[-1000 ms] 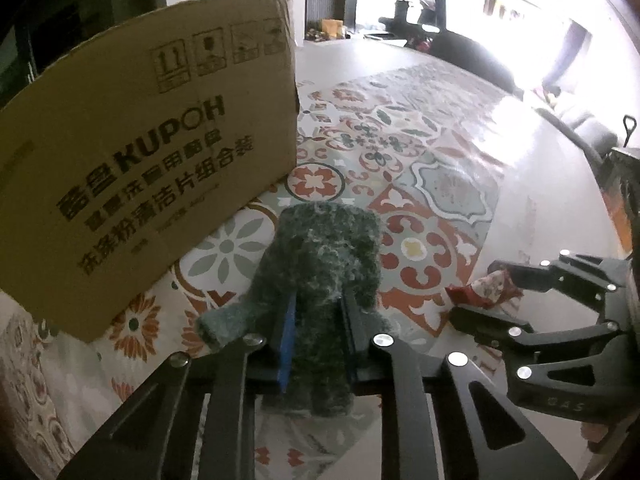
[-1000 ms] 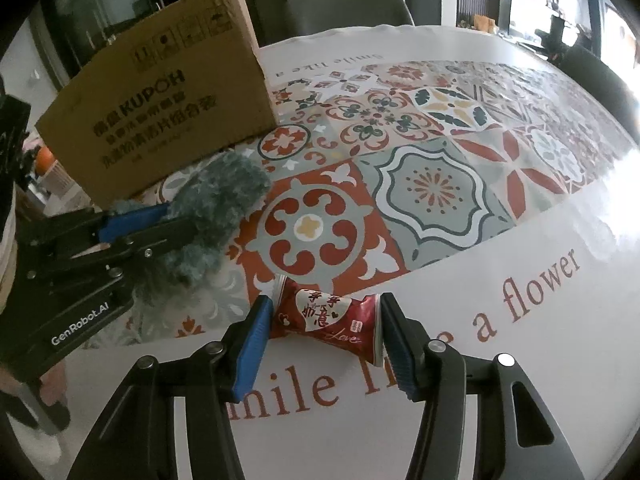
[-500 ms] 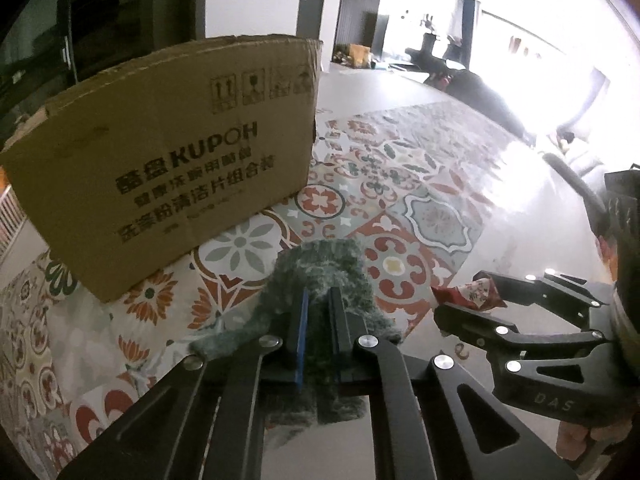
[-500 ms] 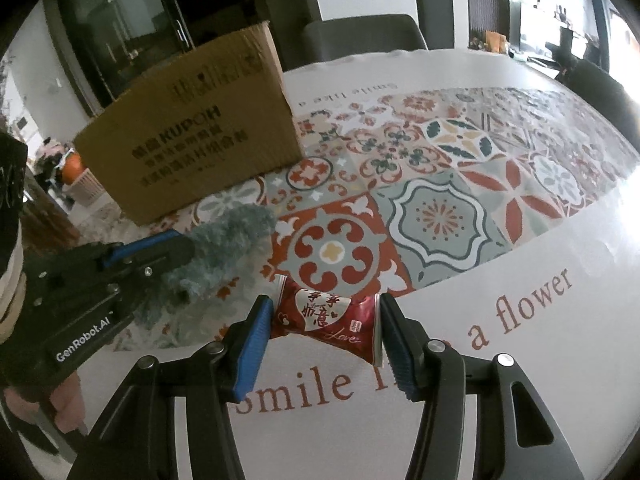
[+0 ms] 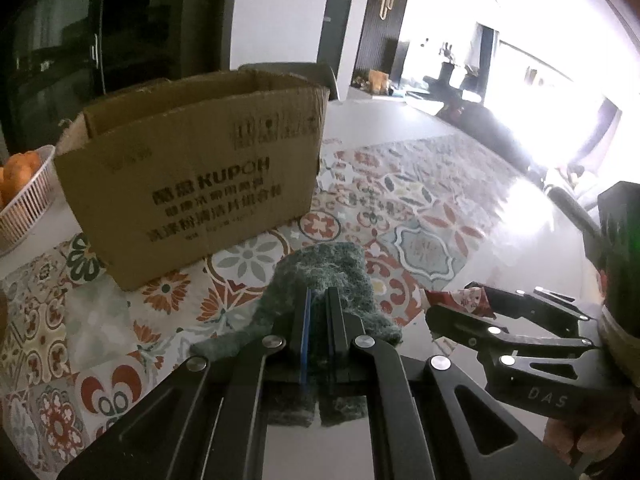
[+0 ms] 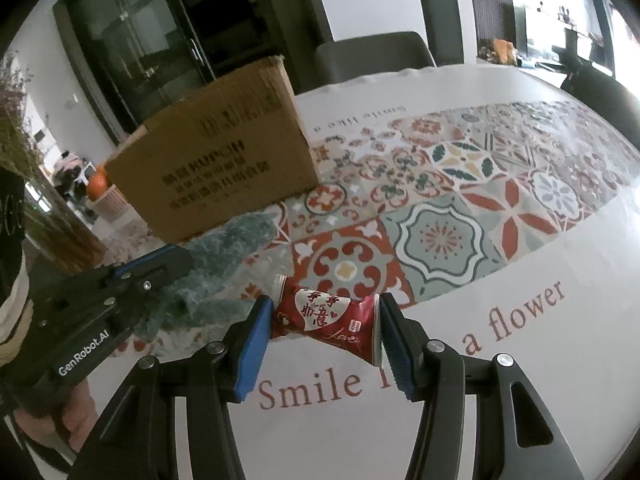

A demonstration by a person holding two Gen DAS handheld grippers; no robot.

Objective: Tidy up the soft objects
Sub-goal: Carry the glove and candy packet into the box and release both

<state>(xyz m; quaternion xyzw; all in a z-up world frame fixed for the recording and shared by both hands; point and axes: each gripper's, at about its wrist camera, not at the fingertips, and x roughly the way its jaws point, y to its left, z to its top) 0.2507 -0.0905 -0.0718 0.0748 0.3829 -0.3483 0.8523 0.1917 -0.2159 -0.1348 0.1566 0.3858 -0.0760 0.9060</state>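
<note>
My left gripper [image 5: 318,300] is shut on a fuzzy grey-green soft cloth [image 5: 324,268] and holds it above the patterned tablecloth; the cloth also shows in the right wrist view [image 6: 236,240]. My right gripper [image 6: 324,320] is shut on a red candy-shaped soft packet [image 6: 326,314] with a white heart and lifts it off the table; the packet also shows in the left wrist view [image 5: 460,302]. An open brown cardboard box [image 5: 192,192] stands ahead and left of both grippers; it also shows in the right wrist view [image 6: 216,164].
A white basket of oranges [image 5: 24,196] stands left of the box. The tablecloth [image 6: 440,208] has a tile pattern and a white border with lettering. A grey chair [image 6: 372,56] stands behind the table's far edge.
Both grippers have risen with their loads. The box's open top now shows in the left wrist view, and the left jaws have closed tighter on the cloth.
</note>
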